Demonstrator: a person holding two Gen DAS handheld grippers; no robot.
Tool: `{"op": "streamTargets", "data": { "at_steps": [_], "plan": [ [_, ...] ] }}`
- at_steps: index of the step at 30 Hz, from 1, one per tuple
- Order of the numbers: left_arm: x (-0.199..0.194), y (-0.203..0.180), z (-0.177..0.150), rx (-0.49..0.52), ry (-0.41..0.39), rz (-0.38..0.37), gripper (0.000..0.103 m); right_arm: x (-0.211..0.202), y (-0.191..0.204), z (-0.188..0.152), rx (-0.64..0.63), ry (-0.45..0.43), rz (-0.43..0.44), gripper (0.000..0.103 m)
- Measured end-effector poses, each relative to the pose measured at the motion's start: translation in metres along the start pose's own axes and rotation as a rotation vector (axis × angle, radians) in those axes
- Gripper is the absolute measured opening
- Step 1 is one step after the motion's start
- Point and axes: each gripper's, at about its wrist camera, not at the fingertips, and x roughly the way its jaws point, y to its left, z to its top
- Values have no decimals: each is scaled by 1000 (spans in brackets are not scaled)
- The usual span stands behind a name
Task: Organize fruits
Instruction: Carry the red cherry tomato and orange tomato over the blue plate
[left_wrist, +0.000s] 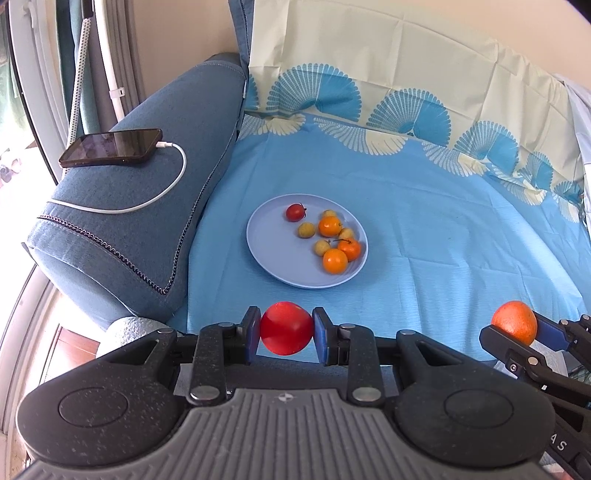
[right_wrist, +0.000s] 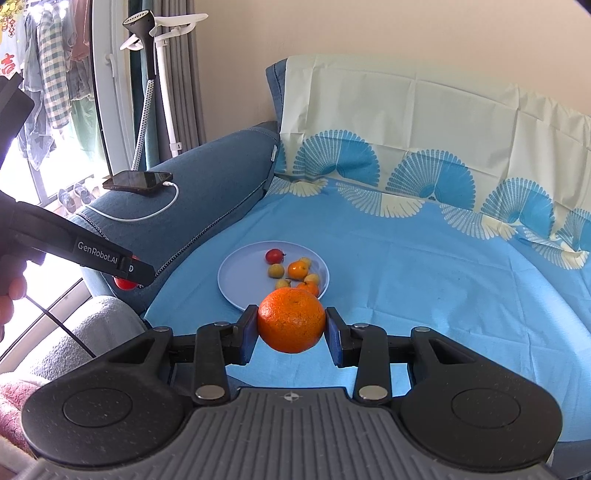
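Gripping tomato (left_wrist: 286, 328) and orange (right_wrist: 291, 319), plate (left_wrist: 271, 258) ahead, phone (left_wrist: 110, 147) on armrest (left_wrist: 147, 206)

Fruits (left_wrist: 330, 226) on plate (left_wrist: 269, 254), phone (left_wrist: 110, 147) left.

We see left gripper (left_wrist: 286, 334) clamping red tomato (left_wrist: 286, 328) between pads; plate (left_wrist: 273, 254) of small fruits ahead of fingertips.

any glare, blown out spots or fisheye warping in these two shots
Left wrist view: daylight blows out the window strip at far left, the phone screen shows reflections, and the sofa arm bows from fisheye curvature. Right wrist view: the window is overexposed behind hanging clothes, the orange stays sharp with a soft highlight, and corners vignette dark.
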Motion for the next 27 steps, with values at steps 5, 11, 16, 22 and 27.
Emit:
{"op": "streamTargets", "data": {
  "at_steps": [5, 11, 16, 22, 27],
  "plan": [
    [3, 1, 1, -3, 5, -1, 33, 3, 0, 0, -1, 7, 0, 40],
    [7, 2, 3, -8, 10, -1, 33, 7, 0, 1, -5, 16, 3, 40],
    [11, 3, 5, -9, 17, 1, 33, 12, -2, 2, -4, 27, 3, 40],
    [18, 5, 11, -18, 24, 6, 33, 20, -3, 4, 2, 37, -4, 40],
    [23, 5, 16, -20, 25, 8, 33, 27, -7, 8, 7, 41, -5, 40]
  ]
}}
